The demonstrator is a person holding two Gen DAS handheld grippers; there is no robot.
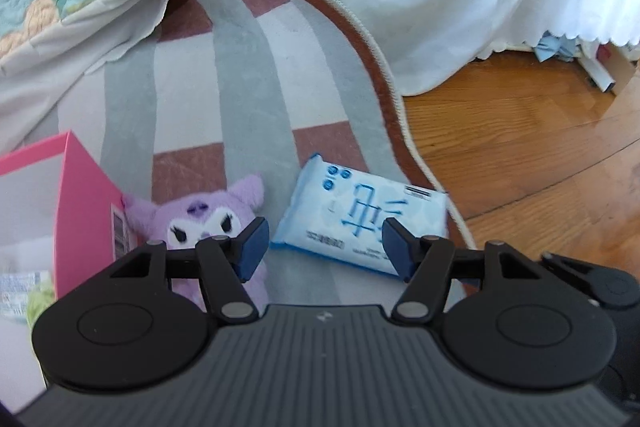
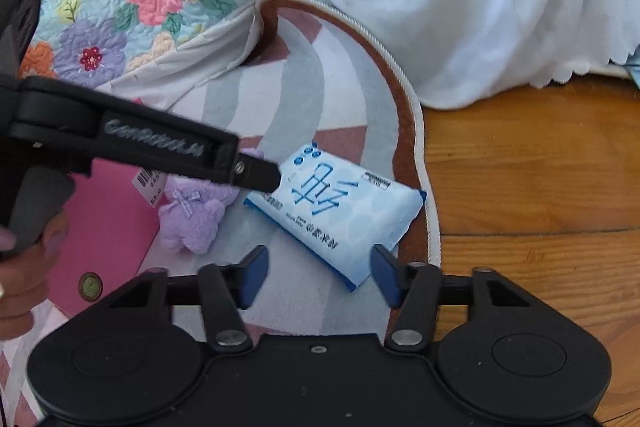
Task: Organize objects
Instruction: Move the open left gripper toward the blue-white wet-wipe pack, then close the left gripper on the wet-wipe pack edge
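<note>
While both grippers, left (image 1: pixel 322 247) and right (image 2: pixel 320 277), gaped empty, the tissue pack (image 1: pixel 360 219) lay low-centre on the rug (image 1: pixel 240 87): probably soft, light, slippery-wrapped, best pinched across its short sides.

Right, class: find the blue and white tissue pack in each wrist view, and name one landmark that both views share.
Left wrist view: the blue and white plastic tissue pack lies lower centre, just past the open left tongs.
Right wrist view: it lies at centre, ahead of the open right tongs.
Shared landmark: the purple plush toy, beside the pack on the striped rug in both views.
</note>
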